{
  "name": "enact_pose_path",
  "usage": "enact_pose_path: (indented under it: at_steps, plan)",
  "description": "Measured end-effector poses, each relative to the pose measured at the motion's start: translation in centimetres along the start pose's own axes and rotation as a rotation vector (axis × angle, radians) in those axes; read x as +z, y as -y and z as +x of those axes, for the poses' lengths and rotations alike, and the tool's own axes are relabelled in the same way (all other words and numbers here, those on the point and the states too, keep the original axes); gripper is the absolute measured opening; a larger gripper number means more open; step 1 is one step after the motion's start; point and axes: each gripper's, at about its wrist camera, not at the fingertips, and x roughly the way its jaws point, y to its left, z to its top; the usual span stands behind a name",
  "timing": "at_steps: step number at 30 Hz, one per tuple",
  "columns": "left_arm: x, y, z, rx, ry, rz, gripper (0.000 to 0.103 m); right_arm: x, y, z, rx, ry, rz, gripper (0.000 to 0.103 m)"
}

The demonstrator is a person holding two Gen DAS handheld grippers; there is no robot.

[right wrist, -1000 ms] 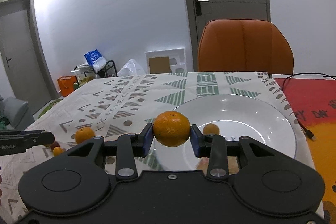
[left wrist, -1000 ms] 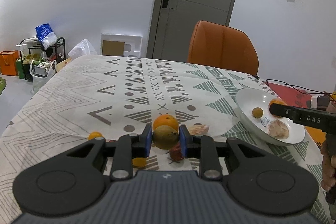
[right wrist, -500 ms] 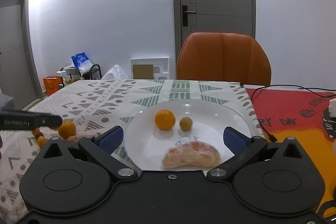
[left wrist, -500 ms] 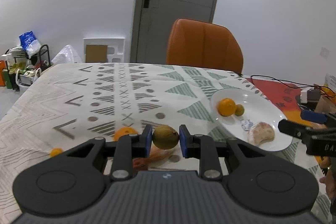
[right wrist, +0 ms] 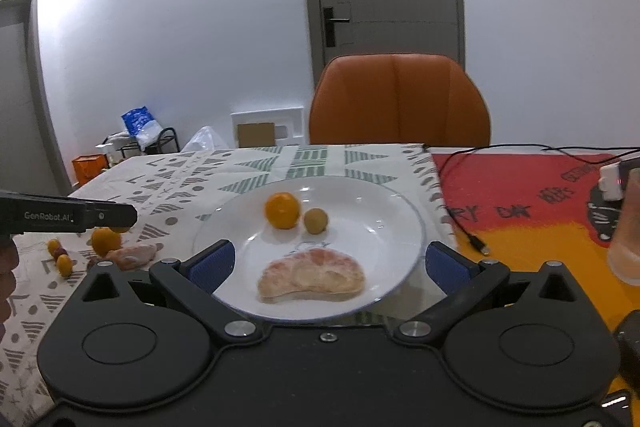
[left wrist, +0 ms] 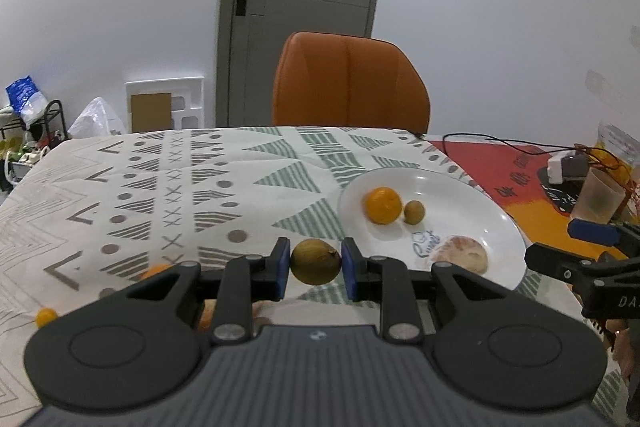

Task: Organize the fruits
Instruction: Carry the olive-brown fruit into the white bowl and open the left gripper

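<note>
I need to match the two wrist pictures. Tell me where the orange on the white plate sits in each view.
Left wrist: orange right of centre, on the plate's far left part.
Right wrist: orange just left of centre, at the plate's far side.
Shared landmark: the small brown-green fruit touching its right side.

patterned table, white plate, loose oranges, cup

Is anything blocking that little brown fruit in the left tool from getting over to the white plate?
Nothing visible does. The brown fruit is clamped in the left tool, and only bare patterned tablecloth lies between it and the white plate. The right tool is open at the plate's near rim.
</note>
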Motion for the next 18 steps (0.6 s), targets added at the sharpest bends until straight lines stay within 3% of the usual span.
enact_pose_path:
  at_steps: [18]
  plan:
    - [0.9,5.0,3.5,-0.045,-0.021,0.081,0.026,-1.5,4.6,-2.2,-0.036,0.001,0.061,0.103]
